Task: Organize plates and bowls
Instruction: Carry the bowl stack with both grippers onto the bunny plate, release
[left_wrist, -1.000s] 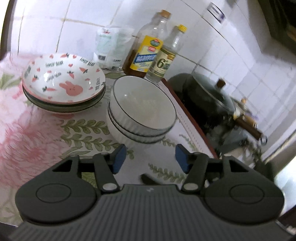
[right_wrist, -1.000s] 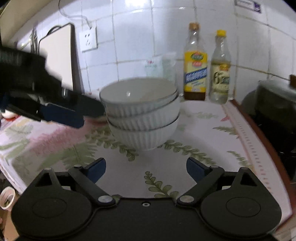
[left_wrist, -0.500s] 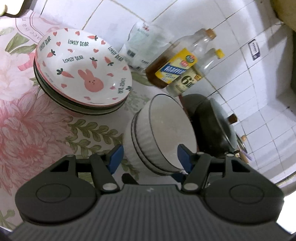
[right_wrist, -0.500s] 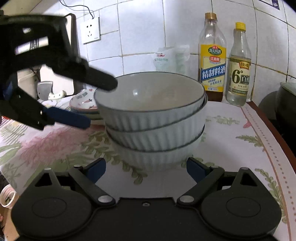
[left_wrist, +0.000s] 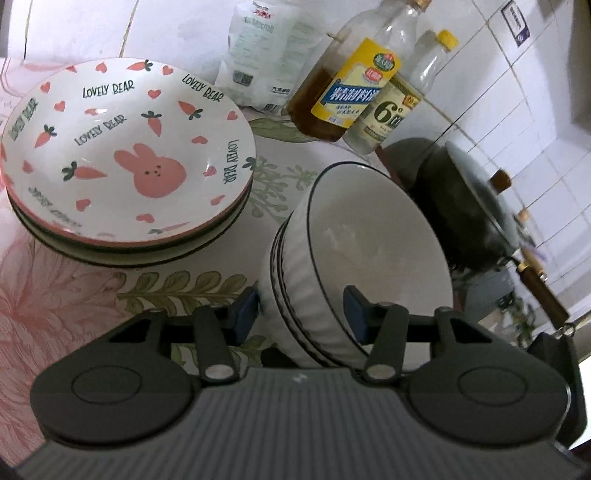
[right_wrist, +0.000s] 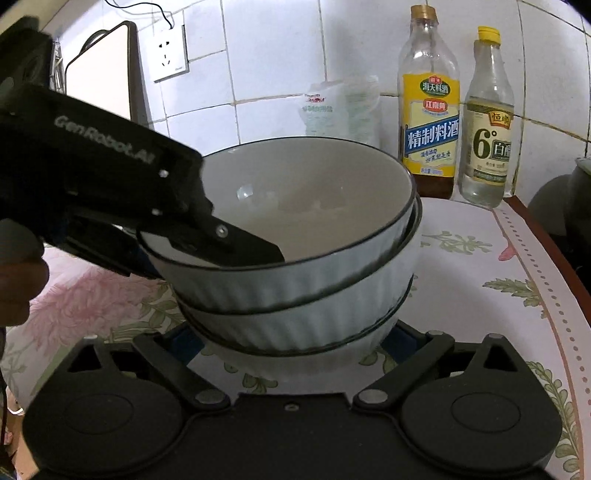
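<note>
A: What's biggest in view?

B: The table (left_wrist: 55, 295), w/ a pink-and-green floral cloth, set against a white tiled wall. A dark wok (left_wrist: 469, 206) sits off its right end.

A: And the dishes?

B: Two stacks. At left, shallow plates (left_wrist: 125, 166); the top one has a pink rabbit, carrots, hearts and "LOVELY BEAR". Just right of them, three white ribbed bowls (right_wrist: 303, 266) w/ dark rims, nested. The top bowl (left_wrist: 369, 236) sits tilted in the stack.

A: What about the left hand-held gripper?

B: The left hand-held gripper (left_wrist: 301, 310) straddles the near wall of the top bowl: one blue pad outside, one inside. Jaws are closing on the rim. From the right wrist view its black finger reaches in over the rim at left; can't tell if the pads press yet.

A: The right one?

B: The right hand-held gripper (right_wrist: 291, 339) is spread wide, low in front of the stack, fingers either side of the bottom bowl, opening a bit more. Not clamping.

A: Smaller stuff?

B: At the wall behind the bowls: a white packet (left_wrist: 258, 59), a yellow-label bottle (right_wrist: 428, 107), and a clear "6°" bottle (right_wrist: 487, 122) beside it.
</note>
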